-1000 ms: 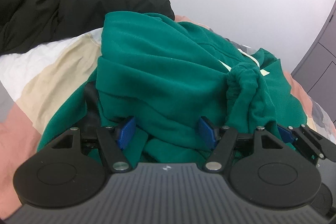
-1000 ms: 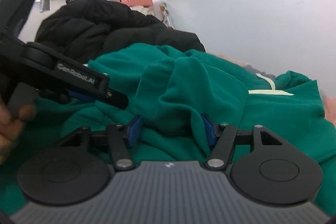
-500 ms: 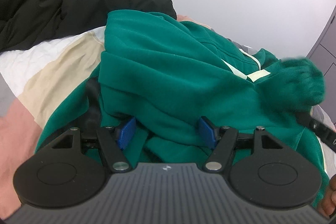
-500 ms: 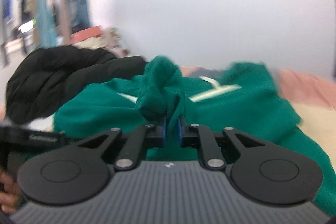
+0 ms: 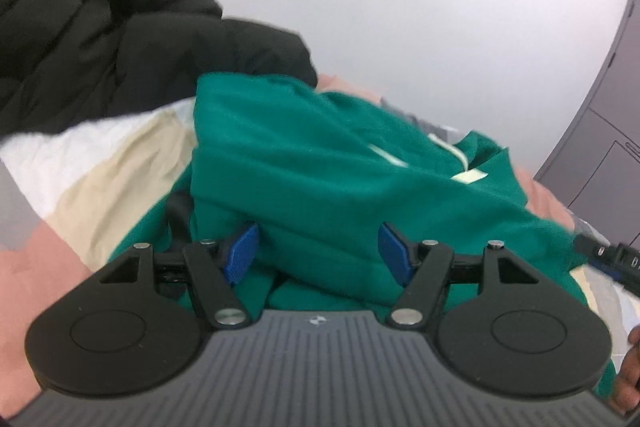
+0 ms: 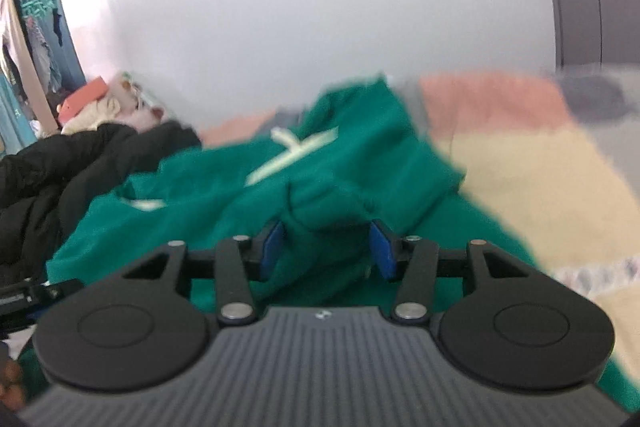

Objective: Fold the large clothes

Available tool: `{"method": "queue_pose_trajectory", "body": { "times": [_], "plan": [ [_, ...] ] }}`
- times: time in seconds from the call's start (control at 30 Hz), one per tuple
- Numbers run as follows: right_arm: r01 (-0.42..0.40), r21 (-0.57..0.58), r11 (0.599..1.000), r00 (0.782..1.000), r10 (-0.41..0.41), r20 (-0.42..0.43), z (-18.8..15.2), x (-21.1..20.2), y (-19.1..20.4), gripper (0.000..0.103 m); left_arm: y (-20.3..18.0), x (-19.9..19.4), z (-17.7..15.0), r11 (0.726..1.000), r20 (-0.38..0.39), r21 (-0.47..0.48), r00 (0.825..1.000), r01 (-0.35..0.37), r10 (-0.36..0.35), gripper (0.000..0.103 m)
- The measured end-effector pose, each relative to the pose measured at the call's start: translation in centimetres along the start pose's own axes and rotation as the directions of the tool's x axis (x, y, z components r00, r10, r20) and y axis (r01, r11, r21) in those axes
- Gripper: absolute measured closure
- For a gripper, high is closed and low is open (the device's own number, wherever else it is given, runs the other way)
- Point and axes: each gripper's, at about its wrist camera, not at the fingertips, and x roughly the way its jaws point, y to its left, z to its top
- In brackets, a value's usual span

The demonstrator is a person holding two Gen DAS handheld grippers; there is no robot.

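one rumpled green fleece sweatshirt (image 5: 344,183) with pale cream strips lies on one bed (image 5: 100,163) covered in a pink, cream and white patchwork sheet. one black padded puffer jacket (image 5: 120,39) is heaped beside it. two black claws with blue pads show: the left claw (image 5: 317,250) and the right claw (image 6: 326,244). one grey wardrobe (image 5: 612,115) stands by one white wall (image 5: 440,19).

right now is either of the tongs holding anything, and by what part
Nothing is held. The left tongs and the right tongs are both open, with folds of the green sweatshirt lying loose between their pads.
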Motion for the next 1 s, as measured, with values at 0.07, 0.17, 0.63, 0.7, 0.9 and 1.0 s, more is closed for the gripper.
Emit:
{"method": "queue_pose_trajectory", "body": {
  "times": [0.07,0.17,0.63,0.7,0.9,1.0],
  "plan": [
    [0.022,-0.045,0.999,0.997,-0.018,0.076,0.5,-0.6,0.4,0.052,-0.2,-0.2,0.1,1.0,0.011,0.004,1.0,0.017,-0.017,0.032],
    [-0.032,-0.08,0.996,0.995,0.039,0.09,1.3,0.1,0.3,0.051,-0.7,0.1,-0.1,0.999,-0.004,0.017,0.999,0.034,-0.034,0.032],
    [-0.21,-0.188,0.959,0.959,0.166,-0.229,-2.6,9.1,1.7,0.052,-1.7,3.9,-2.3,0.995,-0.109,0.097,0.994,-0.02,0.031,0.032],
    [-0.216,-0.177,0.96,0.955,0.17,-0.242,-3.2,9.6,1.4,0.052,-1.7,4.0,-2.3,0.995,-0.111,0.099,0.993,-0.023,0.034,0.032],
    [-0.227,-0.135,0.964,0.952,0.191,-0.241,-2.9,8.9,1.2,0.052,-1.2,2.9,-2.0,0.998,-0.106,0.059,0.994,0.002,0.004,0.032],
    [-0.247,-0.081,0.966,0.947,0.223,-0.23,-2.1,7.7,0.7,0.052,-0.9,0.7,-1.6,0.999,-0.091,0.04,0.996,0.025,-0.021,0.031]
  ]
}}
